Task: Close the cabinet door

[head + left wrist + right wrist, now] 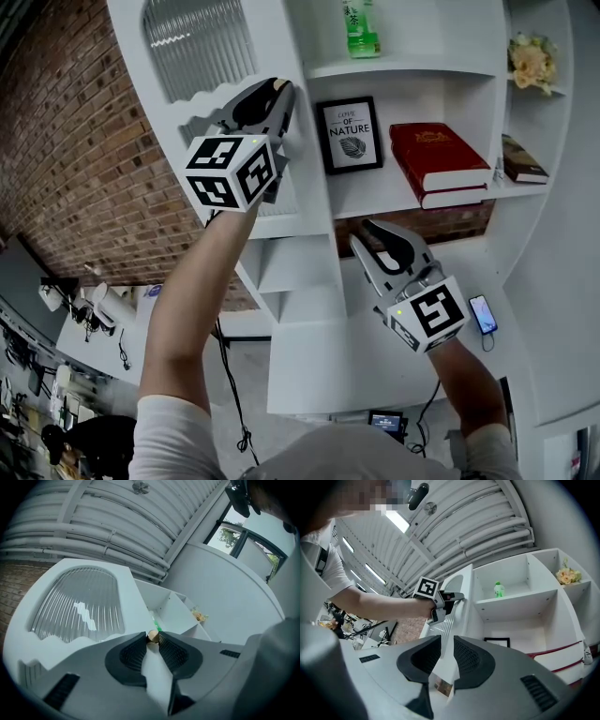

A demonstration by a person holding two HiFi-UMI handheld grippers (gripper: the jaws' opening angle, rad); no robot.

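Nearest, the right gripper hangs low and spare, jaws slightly parted on nothing. Above it, the left gripper clamps the knob to steer the open cabinet door toward the shelves at its right.

Frame stands left of book, below the shelf holding the bottle.

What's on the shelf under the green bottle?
A framed picture stands there, beside a red book lying flat. The red book covers most of a second book beneath it, so that one's cover can't be seen.
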